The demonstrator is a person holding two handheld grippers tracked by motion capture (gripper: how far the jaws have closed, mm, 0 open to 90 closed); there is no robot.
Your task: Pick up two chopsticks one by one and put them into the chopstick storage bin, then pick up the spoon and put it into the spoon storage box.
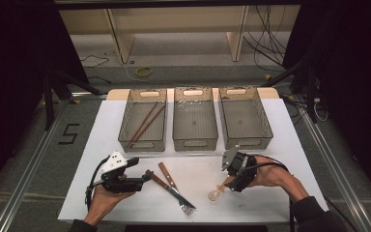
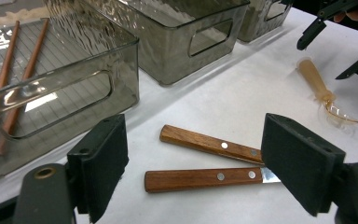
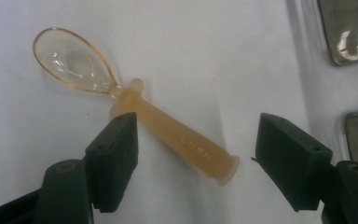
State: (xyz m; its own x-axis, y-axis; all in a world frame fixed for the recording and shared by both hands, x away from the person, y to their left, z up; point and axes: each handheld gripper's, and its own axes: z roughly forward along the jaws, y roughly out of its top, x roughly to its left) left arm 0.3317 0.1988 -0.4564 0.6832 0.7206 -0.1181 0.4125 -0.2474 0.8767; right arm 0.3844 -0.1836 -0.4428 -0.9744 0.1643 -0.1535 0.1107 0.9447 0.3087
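Item: approach step. Right gripper (image 3: 196,163) apart, straddling spoon (image 3: 168,130); left gripper (image 2: 193,163) apart, forks (image 2: 205,179) at twelve o'clock. Next: lower, clamp handles.

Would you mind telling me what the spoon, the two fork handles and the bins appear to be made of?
Spoon: likely plastic, with a clear amber-rimmed bowl and a frosted, translucent amber handle bearing raised letters. Fork handles: wood, brown and visibly grained, smooth, with two metal rivets each. Bins: probably smoky transparent plastic; the chopsticks show through the rippled, glossy walls.
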